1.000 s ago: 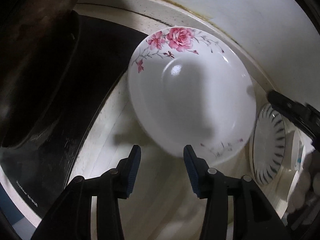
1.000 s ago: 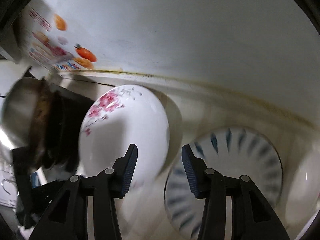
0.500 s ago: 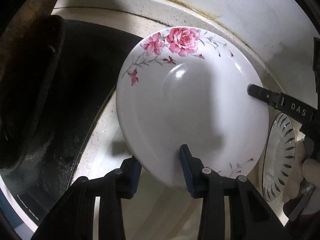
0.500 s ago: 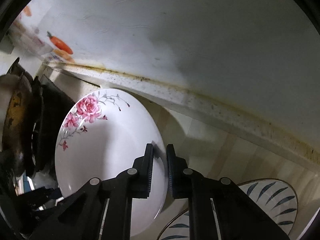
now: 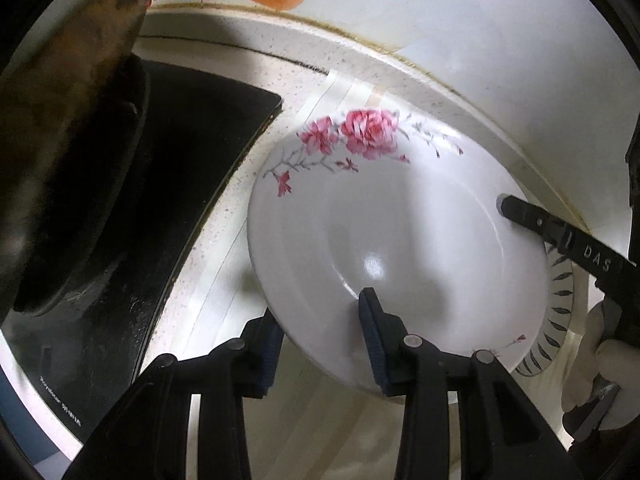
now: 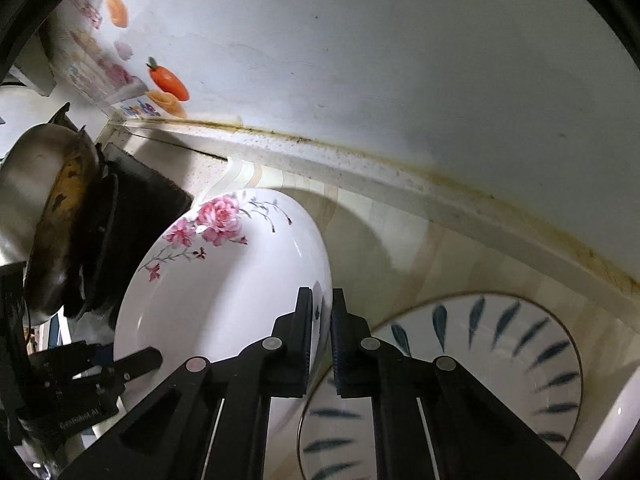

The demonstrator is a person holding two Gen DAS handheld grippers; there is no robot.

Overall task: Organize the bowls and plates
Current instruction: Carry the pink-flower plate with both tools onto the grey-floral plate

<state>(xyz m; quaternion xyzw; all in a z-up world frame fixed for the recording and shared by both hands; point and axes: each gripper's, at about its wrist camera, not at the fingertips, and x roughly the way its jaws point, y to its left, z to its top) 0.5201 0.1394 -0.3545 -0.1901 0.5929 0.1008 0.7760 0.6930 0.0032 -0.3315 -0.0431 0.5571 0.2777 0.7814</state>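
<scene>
A white plate with pink roses point(image 5: 400, 240) hangs tilted above the counter, held from two sides. My left gripper point(image 5: 320, 332) is shut on its near rim, one pad on top and one beneath. My right gripper point(image 6: 322, 308) is shut on the plate's point(image 6: 224, 288) right rim, and one of its fingers point(image 5: 520, 212) shows on that rim in the left wrist view. Under the floral plate's right edge lies a plate with dark blue leaf strokes point(image 6: 500, 360), flat on the counter; in the left wrist view the blue-leaf plate point(image 5: 560, 320) peeks out behind.
A black stove top point(image 5: 192, 168) with a worn metal wok point(image 6: 48, 208) stands to the left. The white wall point(image 6: 400, 60) with fruit stickers runs close behind. The rim of a white dish point(image 6: 624, 420) shows at the far right. A gloved hand point(image 5: 608, 360) holds the right gripper.
Both grippers have closed on the floral plate's rim, the left on the near edge, the right on the right edge. The plate has shifted away from the stove, over the blue-leaf plate.
</scene>
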